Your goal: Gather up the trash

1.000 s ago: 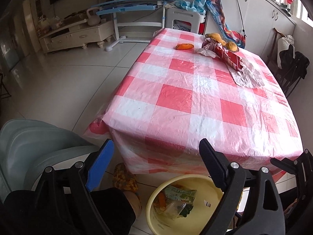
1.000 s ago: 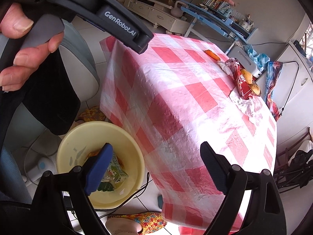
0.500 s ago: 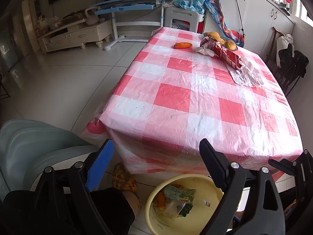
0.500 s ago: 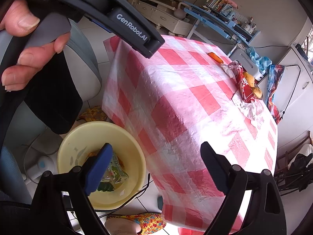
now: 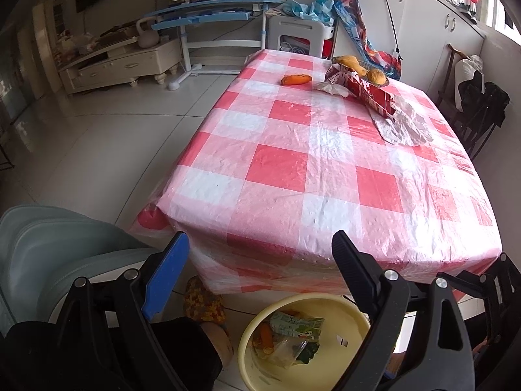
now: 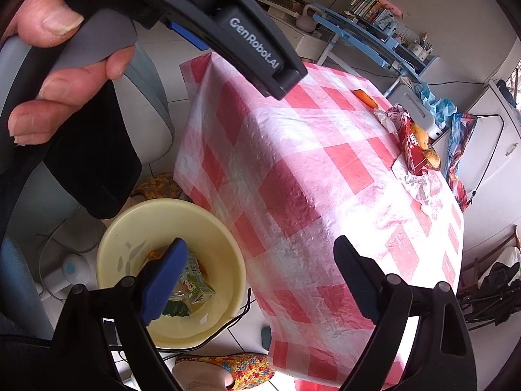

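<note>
Nothing moved since earlier frame; both grippers [image 5: 260, 260] [image 6: 260, 260] wide, empty; basin [image 5: 351, 306] lower centre holds carton, wrappers; carrot [image 5: 295, 79], foil [image 5: 405, 123] upper right remain

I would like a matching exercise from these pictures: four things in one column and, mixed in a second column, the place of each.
Things:
1. yellow basin
2. green carton
3. orange peel
4. crumpled foil

Places:
A. far end of the checked tablecloth, alone
B. on the floor, by the table's near edge
C. inside the basin
D. on the table, next to the red wrapper

Pairs: 1-B, 2-C, 3-A, 4-D
</note>
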Available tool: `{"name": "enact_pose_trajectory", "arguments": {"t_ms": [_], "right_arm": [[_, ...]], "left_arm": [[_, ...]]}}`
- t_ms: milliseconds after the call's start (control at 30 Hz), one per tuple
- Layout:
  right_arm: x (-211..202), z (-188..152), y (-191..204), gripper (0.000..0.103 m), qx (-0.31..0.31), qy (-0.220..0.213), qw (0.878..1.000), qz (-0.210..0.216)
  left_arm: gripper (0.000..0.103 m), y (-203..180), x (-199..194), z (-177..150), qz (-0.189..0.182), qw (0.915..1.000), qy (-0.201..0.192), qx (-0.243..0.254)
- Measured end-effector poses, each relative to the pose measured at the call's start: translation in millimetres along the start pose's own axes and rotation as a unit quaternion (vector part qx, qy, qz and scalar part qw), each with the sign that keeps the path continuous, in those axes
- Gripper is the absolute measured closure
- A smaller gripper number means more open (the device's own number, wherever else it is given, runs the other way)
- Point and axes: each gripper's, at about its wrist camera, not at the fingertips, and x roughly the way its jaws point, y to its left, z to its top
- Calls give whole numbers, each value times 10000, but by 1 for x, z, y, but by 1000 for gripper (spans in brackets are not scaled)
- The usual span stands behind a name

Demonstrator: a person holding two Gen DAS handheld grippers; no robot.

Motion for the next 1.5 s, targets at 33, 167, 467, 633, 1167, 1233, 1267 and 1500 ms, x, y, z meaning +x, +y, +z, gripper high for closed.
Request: {"name": "enact_pose_trajectory", "arguments": {"t_ms": [33, 167, 467, 633, 1167, 1233, 1267, 1500], "right_arm": [[0, 0, 0, 16, -4, 1, 10000, 1], [0, 0, 1, 16, -10, 4, 10000, 6], [-1, 0, 2, 16, -49, -7, 10000, 26], [-1, 0, 2, 16, -50, -16, 10000, 22], [0, 0, 2, 16, -78, -8, 10000, 24], [0, 0, 2, 16, -74, -13, 10000, 25], [0, 0, 2, 16, -78, -14, 10000, 27], [0, 0, 3, 16, -90, -20, 10000, 21]], "left_arm": [[17, 0, 0, 0, -3, 10000, 3, 0], [17, -1, 0, -1, -14, 10000, 26, 19], [17, -1, 1, -2, -26, 10000, 37, 29], [17, -1, 1, -1, -24, 10000, 43, 34], [17, -1, 2, -2, -25, 10000, 42, 32], [17, -1, 2, -1, -26, 10000, 44, 30], [17, -1, 2, -1, -25, 10000, 46, 31], [17, -1, 2, -1, -30, 10000, 46, 18]]}}
